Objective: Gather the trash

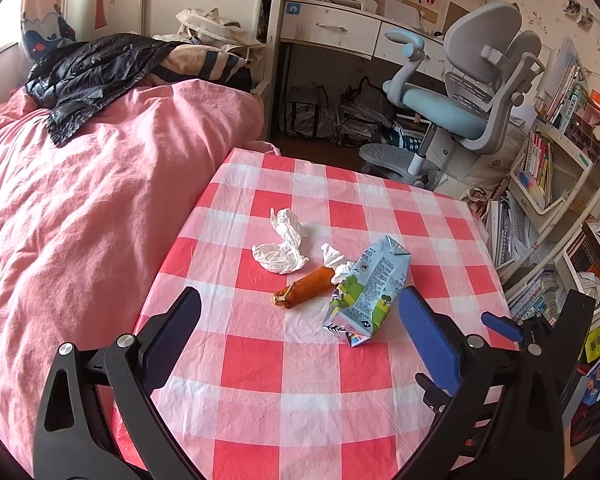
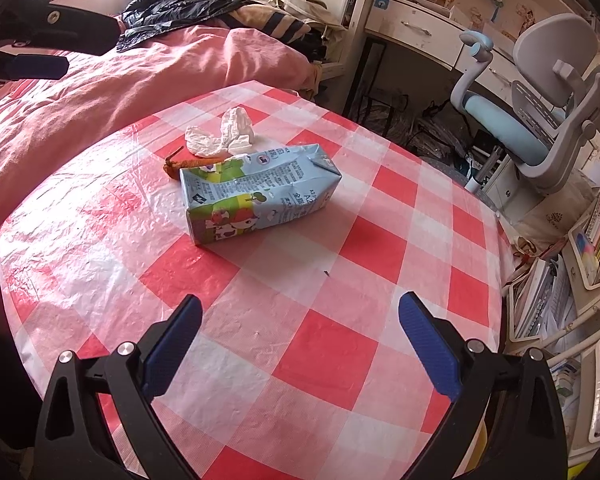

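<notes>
Small table draped in a red-and-white checked plastic cloth (image 1: 284, 364), set hard against a bed with a pink quilt (image 1: 80, 208). Trash sits clustered near the table's middle: a crushed light-blue milk carton with cartoon print (image 1: 366, 290) lying on its side, an orange-brown sausage-like food scrap with a twisted end (image 1: 306, 286) just beside it, and crumpled white tissues (image 1: 284, 242) beyond, one wad touching the scrap's far end. The left gripper (image 1: 300, 320) hovers above the cloth with its blue-padded fingers spread wide and empty; the scrap and carton fall between them in its view, which suggests it is lined up to take one of these first. The right gripper (image 2: 300, 324) hangs back over bare cloth, fingers likewise spread and holding nothing, the carton (image 2: 260, 196) well ahead of it; likely waiting its turn so the two do not crowd the cluster. No bin or bag for the trash shows in either view. Nothing collected yet, by the look of it. Grey-and-blue desk chair (image 1: 464, 96) stands past the table's far edge.
</notes>
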Motion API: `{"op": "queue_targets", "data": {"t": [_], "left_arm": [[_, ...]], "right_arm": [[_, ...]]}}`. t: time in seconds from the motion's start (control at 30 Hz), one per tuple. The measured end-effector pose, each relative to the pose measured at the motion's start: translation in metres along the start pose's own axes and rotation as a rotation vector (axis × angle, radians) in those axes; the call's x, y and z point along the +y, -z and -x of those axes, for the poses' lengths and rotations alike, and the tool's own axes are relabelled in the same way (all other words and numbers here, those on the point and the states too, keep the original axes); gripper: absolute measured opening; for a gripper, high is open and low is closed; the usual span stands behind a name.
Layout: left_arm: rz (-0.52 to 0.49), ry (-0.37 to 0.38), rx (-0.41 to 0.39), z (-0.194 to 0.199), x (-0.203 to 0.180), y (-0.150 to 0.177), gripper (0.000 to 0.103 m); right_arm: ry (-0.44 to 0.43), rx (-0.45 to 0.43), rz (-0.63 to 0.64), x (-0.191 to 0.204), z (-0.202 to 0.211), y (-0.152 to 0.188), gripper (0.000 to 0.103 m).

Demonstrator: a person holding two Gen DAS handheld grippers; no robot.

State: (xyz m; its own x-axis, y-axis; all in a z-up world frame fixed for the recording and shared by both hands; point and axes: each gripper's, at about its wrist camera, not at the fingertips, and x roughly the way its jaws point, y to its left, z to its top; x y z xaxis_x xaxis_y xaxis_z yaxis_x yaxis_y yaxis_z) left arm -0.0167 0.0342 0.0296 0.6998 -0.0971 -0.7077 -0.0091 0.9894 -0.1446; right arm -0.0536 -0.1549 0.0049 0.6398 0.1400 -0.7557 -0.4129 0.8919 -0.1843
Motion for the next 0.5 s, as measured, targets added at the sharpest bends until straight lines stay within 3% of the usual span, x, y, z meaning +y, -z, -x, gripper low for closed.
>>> {"op": "queue_targets", "data": {"t": [0.5], "left_arm": [[-0.004,-0.001,0.006,-0.0011,-0.0010,0.0027,0.096]], "right_arm": [[0.000,0.005,0.015,0.0021,-0.0017,0.0008,0.095]]}}
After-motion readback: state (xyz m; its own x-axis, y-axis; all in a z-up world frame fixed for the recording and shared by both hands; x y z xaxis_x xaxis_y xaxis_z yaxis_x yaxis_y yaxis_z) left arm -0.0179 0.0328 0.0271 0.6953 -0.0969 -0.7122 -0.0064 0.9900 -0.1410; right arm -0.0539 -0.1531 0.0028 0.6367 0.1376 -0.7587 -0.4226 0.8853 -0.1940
